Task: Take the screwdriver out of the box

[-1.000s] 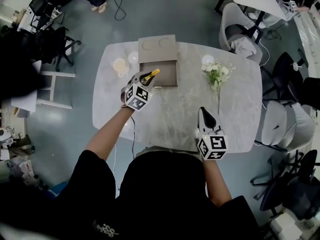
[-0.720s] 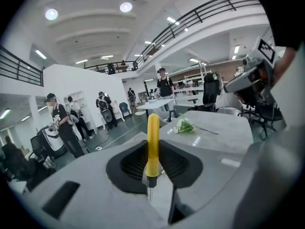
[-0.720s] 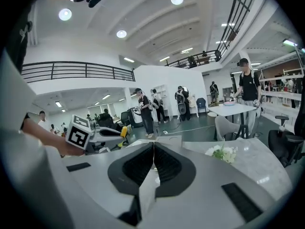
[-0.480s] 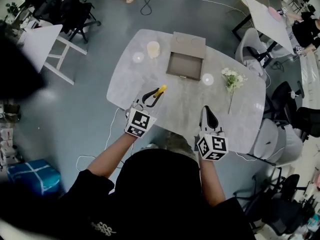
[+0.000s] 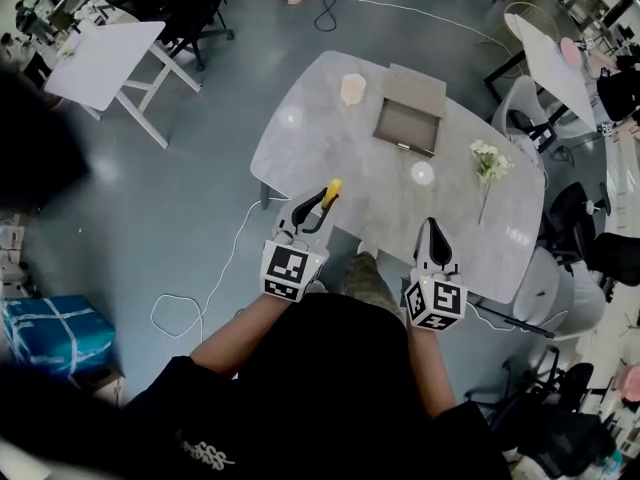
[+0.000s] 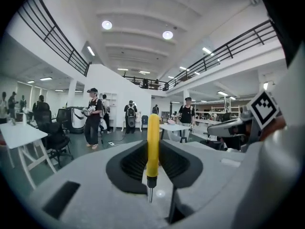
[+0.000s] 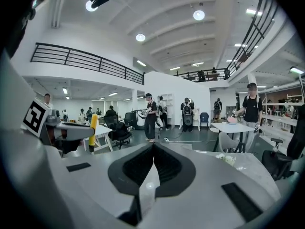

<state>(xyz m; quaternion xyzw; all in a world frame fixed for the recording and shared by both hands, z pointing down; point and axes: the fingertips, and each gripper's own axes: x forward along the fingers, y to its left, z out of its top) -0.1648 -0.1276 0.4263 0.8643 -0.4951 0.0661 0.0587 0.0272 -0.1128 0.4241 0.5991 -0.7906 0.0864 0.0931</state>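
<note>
My left gripper [image 5: 312,211] is shut on a yellow-handled screwdriver [image 5: 331,190] and holds it over the near edge of the grey table [image 5: 330,138]. In the left gripper view the screwdriver [image 6: 153,137] stands upright between the pads, its metal tip pointing down. The open cardboard box [image 5: 409,125] lies at the far side of the table, well away from both grippers. My right gripper [image 5: 432,236] hovers at the near right edge with its jaws together and nothing in them; the right gripper view [image 7: 153,149] shows the same.
On the table lie a white flower sprig [image 5: 489,161], a pale cup [image 5: 352,89] and a small white disc [image 5: 422,173]. A white folding table [image 5: 105,53] stands at the left, chairs [image 5: 565,213] at the right, a cable [image 5: 215,283] on the floor. People stand in the background.
The left gripper has carried the screwdriver from the box back to the table's near edge. The right gripper has drawn back too, and the head view has pulled away from the table.
</note>
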